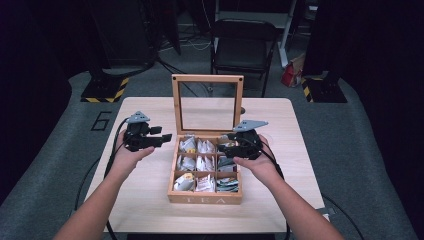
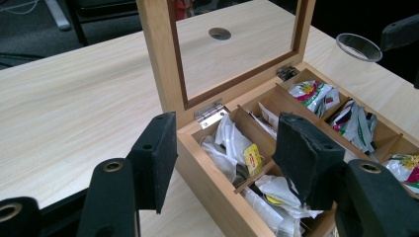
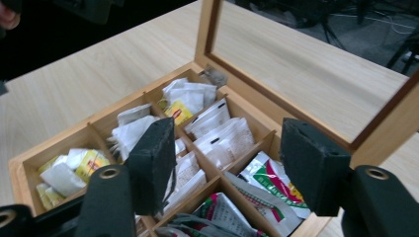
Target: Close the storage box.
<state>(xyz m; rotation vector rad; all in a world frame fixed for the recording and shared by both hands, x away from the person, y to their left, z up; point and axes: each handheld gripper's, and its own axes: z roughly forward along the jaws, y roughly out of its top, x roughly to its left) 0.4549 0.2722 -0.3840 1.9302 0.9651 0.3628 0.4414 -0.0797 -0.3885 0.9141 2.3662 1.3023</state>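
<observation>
A wooden tea box (image 1: 205, 199) stands mid-table with its glass-paned lid (image 1: 176, 105) raised upright. Its compartments hold tea bags: white ones (image 3: 220, 133), a yellow-labelled one (image 3: 178, 111), and green-and-red packets (image 3: 269, 177) on the right side. My left gripper (image 1: 162, 139) hovers just left of the box's back left corner, pointing toward it. The left gripper (image 2: 230, 148) is open with nothing between its pads. My right gripper (image 1: 225, 146) hangs over the box's right-hand compartments. The right gripper (image 3: 230, 158) is also open and grips nothing.
The light wooden table (image 1: 150, 180) has a small round hole (image 2: 219, 33) behind the lid. A clear round rim (image 2: 358, 47) sits right of the box. A black chair (image 1: 242, 47) stands beyond the far edge, and striped floor bases (image 1: 105, 90) lie to the left.
</observation>
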